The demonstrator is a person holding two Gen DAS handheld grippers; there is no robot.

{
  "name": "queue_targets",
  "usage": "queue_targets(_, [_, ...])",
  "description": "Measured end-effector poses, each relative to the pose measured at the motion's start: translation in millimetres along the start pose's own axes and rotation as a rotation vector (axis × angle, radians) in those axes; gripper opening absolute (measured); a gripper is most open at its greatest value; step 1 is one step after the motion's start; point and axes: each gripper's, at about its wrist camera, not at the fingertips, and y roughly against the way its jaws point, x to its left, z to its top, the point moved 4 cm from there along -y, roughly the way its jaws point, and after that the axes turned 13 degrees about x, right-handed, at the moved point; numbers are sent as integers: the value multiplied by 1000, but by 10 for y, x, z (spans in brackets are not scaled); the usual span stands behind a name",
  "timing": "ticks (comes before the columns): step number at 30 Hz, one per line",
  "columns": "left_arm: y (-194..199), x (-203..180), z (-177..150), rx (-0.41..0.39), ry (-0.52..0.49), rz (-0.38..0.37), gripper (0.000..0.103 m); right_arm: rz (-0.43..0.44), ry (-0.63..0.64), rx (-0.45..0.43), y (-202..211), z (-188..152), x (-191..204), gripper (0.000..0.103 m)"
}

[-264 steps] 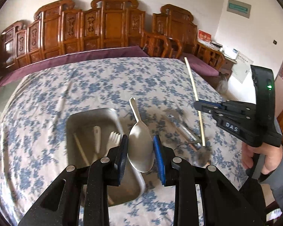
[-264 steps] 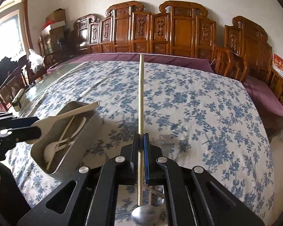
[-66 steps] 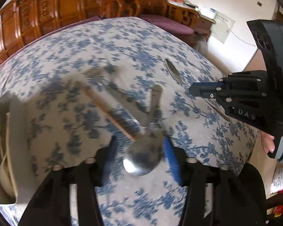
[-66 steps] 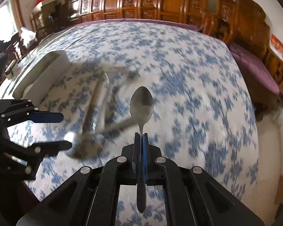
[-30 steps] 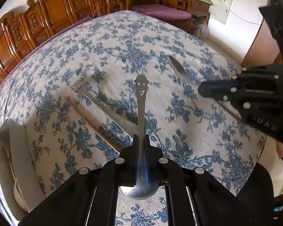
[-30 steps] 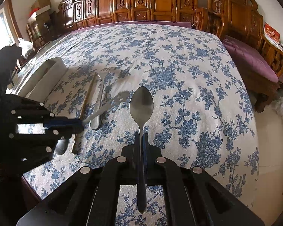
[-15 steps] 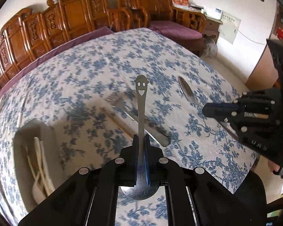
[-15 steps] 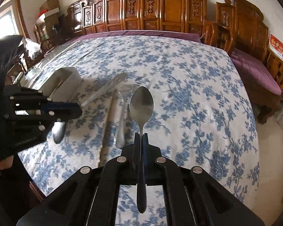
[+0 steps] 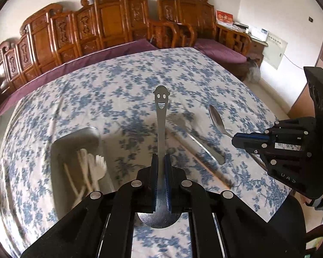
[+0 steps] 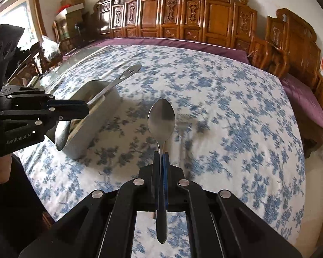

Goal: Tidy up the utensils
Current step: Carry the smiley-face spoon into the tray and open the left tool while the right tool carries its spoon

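My left gripper (image 9: 161, 160) is shut on a steel spoon with a smiley-face handle (image 9: 161, 116); its bowl points back under the gripper. In the right wrist view this gripper (image 10: 84, 107) holds that spoon (image 10: 118, 79) above the metal tray (image 10: 101, 116). My right gripper (image 10: 160, 159) is shut on a plain steel spoon (image 10: 161, 118), bowl forward, above the cloth; it also shows in the left wrist view (image 9: 236, 140). The tray (image 9: 62, 144) holds several white utensils (image 9: 94, 167).
A fork (image 9: 196, 139) and a wooden chopstick (image 9: 204, 165) lie on the blue-flowered tablecloth (image 9: 118, 81) right of the tray. Carved wooden chairs (image 10: 193, 15) line the far side. The table edge is close on the right.
Both grippers have swung left toward the tray, each still holding its spoon. The left gripper's smiley spoon now hangs over the tray.
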Motion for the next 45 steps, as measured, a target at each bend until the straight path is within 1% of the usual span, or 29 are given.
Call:
queue_targets(10, [54, 548, -123, -2, 64, 37, 5, 29, 40, -5, -90, 242, 386, 4])
queue_targets(16, [-62, 882, -219, 18, 114, 66, 5, 45, 58, -9, -142, 408, 561, 4])
queue_targets(22, [-222, 1132, -299, 41, 153, 59, 5, 61, 68, -9, -205, 559, 714, 4])
queue_targets(33, [-527, 1356, -421, 80, 190, 30, 5, 78, 105, 7, -377, 745, 994, 4])
queue_targets(42, [-656, 1460, -481, 111, 222, 18, 5, 93, 119, 19, -495, 843, 1110, 4])
queue_targets(45, [-592, 1483, -493, 87, 229, 14, 5, 100, 125, 19, -507, 877, 1145, 4])
